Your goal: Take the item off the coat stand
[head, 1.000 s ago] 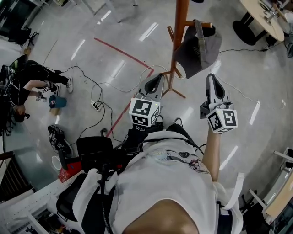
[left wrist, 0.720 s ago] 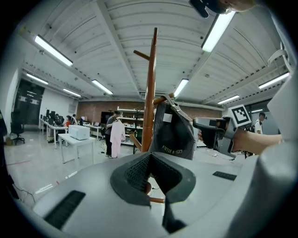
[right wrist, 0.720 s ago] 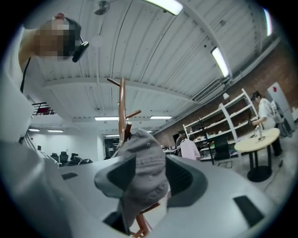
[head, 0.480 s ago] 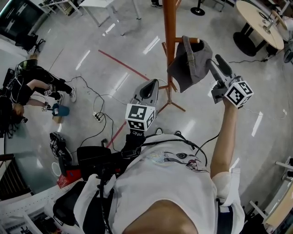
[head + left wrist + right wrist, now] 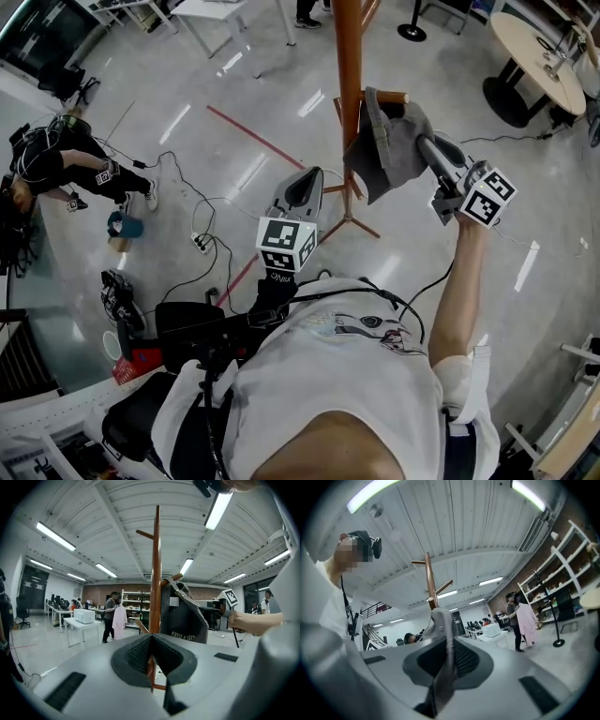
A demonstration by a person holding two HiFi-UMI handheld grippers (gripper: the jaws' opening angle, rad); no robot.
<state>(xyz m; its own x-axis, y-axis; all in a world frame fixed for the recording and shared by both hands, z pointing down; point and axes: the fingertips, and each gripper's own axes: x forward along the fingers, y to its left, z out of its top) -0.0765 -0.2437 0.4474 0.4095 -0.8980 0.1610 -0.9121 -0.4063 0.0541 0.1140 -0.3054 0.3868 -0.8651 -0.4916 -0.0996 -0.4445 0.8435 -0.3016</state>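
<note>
The floppy grey fabric cap [image 5: 394,141] hangs on a peg [image 5: 392,96] of the orange-brown wooden coat stand [image 5: 349,56]. The right gripper [image 5: 429,148] is closing its fingers on a fold of the cap that runs up between them. The left gripper [image 5: 305,180] has its fingers pressed together on nothing, with the stand straight ahead of them and the cap ahead to their right.

The cap [image 5: 392,141] hangs on a peg [image 5: 396,97] on the right of the coat stand [image 5: 349,84], just before me. My right claw [image 5: 429,152] is at the cap's right, closing with its edge between the jaws. My left claw [image 5: 302,183] is left of the stand, apart from it. Cables [image 5: 202,220] lie on the floor [image 5: 187,112] further left.
</note>
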